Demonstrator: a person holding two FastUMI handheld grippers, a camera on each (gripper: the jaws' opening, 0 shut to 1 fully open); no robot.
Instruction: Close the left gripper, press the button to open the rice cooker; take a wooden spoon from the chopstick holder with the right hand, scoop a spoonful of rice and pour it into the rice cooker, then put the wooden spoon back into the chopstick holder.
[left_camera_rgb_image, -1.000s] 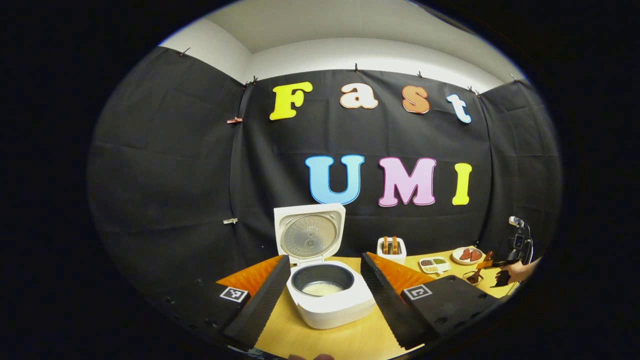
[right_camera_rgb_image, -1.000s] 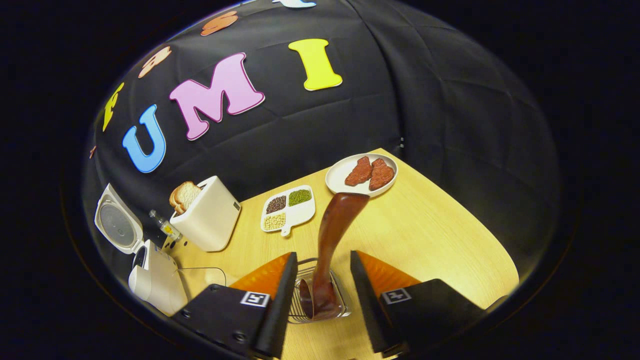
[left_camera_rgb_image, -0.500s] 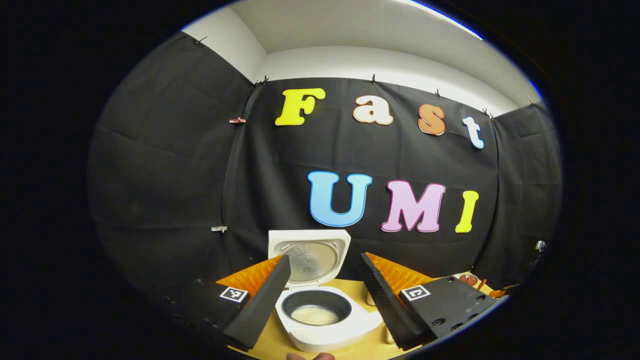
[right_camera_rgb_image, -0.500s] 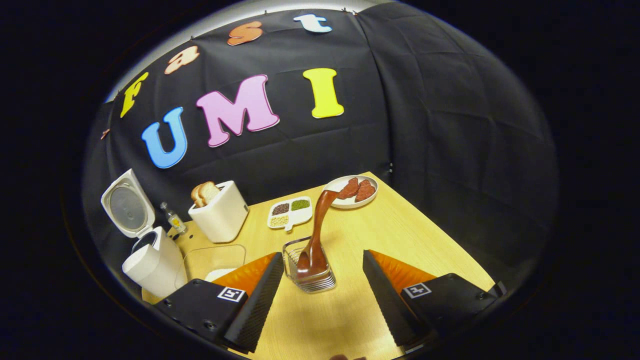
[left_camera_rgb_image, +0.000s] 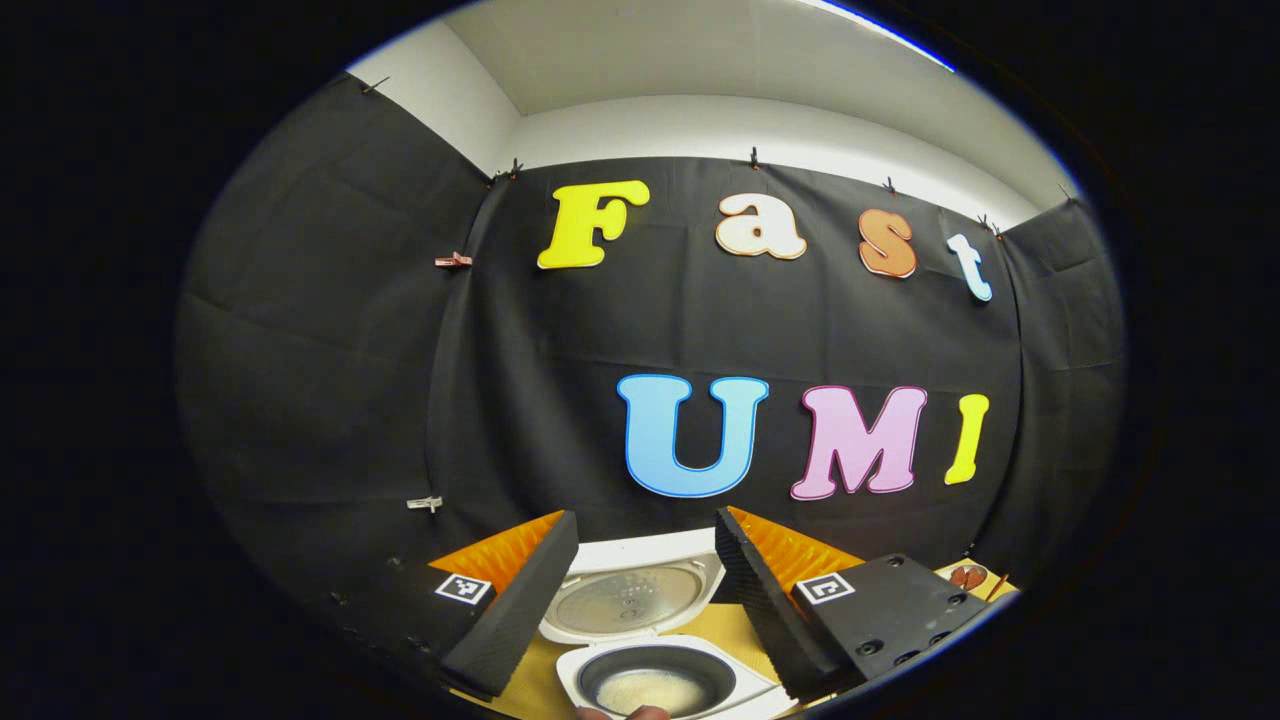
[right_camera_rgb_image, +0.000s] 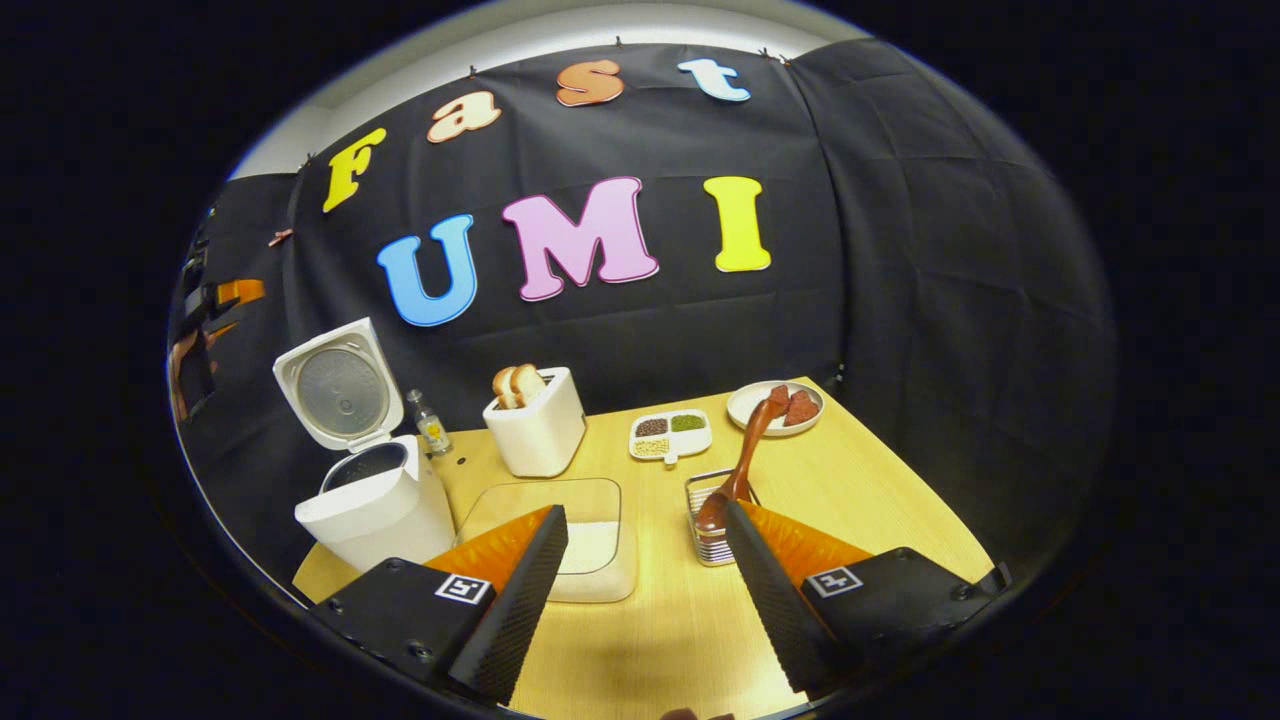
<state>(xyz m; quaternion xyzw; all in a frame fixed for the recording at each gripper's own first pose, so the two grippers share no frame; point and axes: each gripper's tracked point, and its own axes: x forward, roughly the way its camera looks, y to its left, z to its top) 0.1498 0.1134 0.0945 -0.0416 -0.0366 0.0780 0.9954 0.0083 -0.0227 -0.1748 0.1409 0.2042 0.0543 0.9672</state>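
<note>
In the left gripper view, the left gripper (left_camera_rgb_image: 640, 590) hangs high above the counter (left_camera_rgb_image: 735, 625), its fingers spread wide with nothing between them. Below and between them stands the rice cooker (left_camera_rgb_image: 650, 640), its lid (left_camera_rgb_image: 630, 598) tipped up and back. The dark pot (left_camera_rgb_image: 655, 685) lies open, with a pale layer of rice (left_camera_rgb_image: 645, 692) on its bottom. A plate (left_camera_rgb_image: 968, 575) peeks out at the far right edge.

In the right gripper view, the right gripper (right_camera_rgb_image: 645, 590) is also spread and empty, held over the counter (right_camera_rgb_image: 880, 510). The wooden spoon (right_camera_rgb_image: 738, 465) stands bowl-down in the wire holder (right_camera_rgb_image: 708, 530), just beside the gripper's right finger, its handle leaning toward a plate (right_camera_rgb_image: 775, 405) of red slices. A clear tray (right_camera_rgb_image: 560, 535) holding rice (right_camera_rgb_image: 590, 545) sits just beyond the left finger. The rice cooker (right_camera_rgb_image: 375, 500) stands at the left with its lid (right_camera_rgb_image: 340, 385) up. Behind come a small bottle (right_camera_rgb_image: 430, 425), a toaster (right_camera_rgb_image: 535, 425) with bread, and a divided dish (right_camera_rgb_image: 670, 435) of grains.
</note>
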